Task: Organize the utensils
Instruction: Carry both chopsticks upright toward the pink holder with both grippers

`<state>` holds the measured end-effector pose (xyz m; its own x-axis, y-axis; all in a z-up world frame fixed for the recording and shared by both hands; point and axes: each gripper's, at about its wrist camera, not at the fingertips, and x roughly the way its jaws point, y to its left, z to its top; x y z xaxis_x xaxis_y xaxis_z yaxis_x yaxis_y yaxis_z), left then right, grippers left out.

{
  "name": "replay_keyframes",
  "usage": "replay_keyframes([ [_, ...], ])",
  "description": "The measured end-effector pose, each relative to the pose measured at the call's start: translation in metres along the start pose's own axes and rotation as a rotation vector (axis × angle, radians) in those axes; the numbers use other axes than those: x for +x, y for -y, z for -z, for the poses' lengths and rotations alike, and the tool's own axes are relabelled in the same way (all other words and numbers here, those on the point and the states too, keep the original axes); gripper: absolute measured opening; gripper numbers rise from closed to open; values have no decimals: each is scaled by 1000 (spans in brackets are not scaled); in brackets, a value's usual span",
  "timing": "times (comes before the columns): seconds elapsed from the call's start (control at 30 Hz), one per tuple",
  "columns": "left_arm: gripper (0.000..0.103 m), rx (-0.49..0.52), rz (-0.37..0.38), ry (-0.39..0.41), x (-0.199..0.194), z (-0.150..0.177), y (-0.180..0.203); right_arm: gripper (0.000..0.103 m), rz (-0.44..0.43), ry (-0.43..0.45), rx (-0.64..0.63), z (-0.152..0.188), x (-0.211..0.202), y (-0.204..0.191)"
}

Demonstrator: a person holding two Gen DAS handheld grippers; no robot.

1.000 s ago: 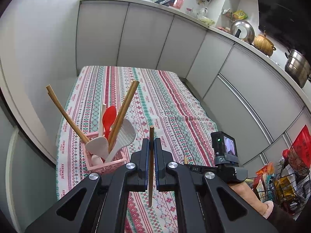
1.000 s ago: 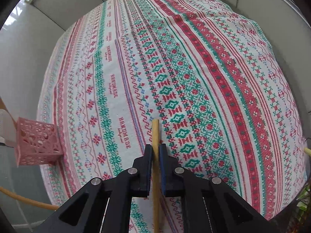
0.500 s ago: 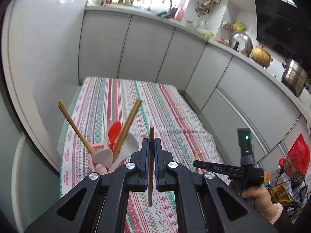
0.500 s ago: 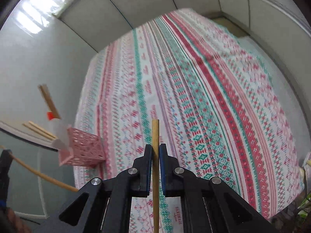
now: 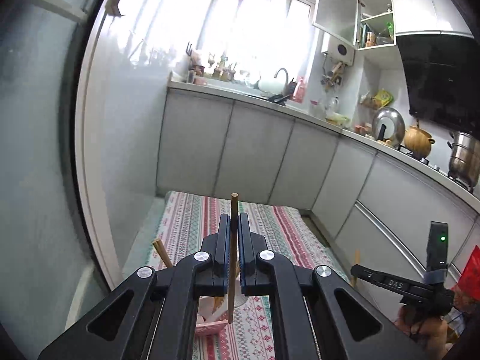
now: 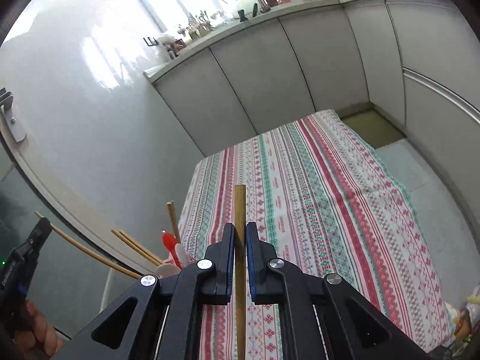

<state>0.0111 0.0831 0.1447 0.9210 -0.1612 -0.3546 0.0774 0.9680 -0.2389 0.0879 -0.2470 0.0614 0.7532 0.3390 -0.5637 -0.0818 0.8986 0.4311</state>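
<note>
My left gripper [image 5: 233, 219] is shut on a thin wooden chopstick [image 5: 232, 258] that stands upright between its pads, high above the table. Below it a pink utensil holder [image 5: 210, 325] shows only in part, with wooden chopsticks [image 5: 162, 253] and pale spoons in it. My right gripper [image 6: 240, 228] is shut on a second wooden chopstick [image 6: 240, 210], also upright. Left of it, the holder's contents stick up: a red spoon [image 6: 168, 241], a white spoon [image 6: 168, 268] and wooden sticks [image 6: 136, 246]. The right gripper [image 5: 390, 282] appears at the lower right of the left wrist view.
The table carries a striped red, green and white cloth [image 6: 315, 198]. Grey cabinets [image 5: 255, 150] run behind and along the right side under a counter with a sink tap [image 5: 282, 75], pots [image 5: 463, 159] and a pan lid. A pale wall [image 6: 75, 120] borders the table's left edge.
Both grippers have risen and tipped upward, each keeping its chopstick. The table and pink holder have dropped low in both views; cabinets, counter and window now fill the upper parts.
</note>
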Motion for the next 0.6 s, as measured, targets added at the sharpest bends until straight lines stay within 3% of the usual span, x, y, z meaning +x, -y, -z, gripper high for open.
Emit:
replay_keyframes([
  [0.17,4,-7,-47,-22,24,3,-8,8,-7,-22,-8,-1,12,-4],
  [0.27,4,15,-72,3,35,2,-7,8,-16,-27,-9,-1,15,-7],
  [0.6,4,19,-49,1,49,5,-5,8,-16,-43,-21,6,20,-12],
])
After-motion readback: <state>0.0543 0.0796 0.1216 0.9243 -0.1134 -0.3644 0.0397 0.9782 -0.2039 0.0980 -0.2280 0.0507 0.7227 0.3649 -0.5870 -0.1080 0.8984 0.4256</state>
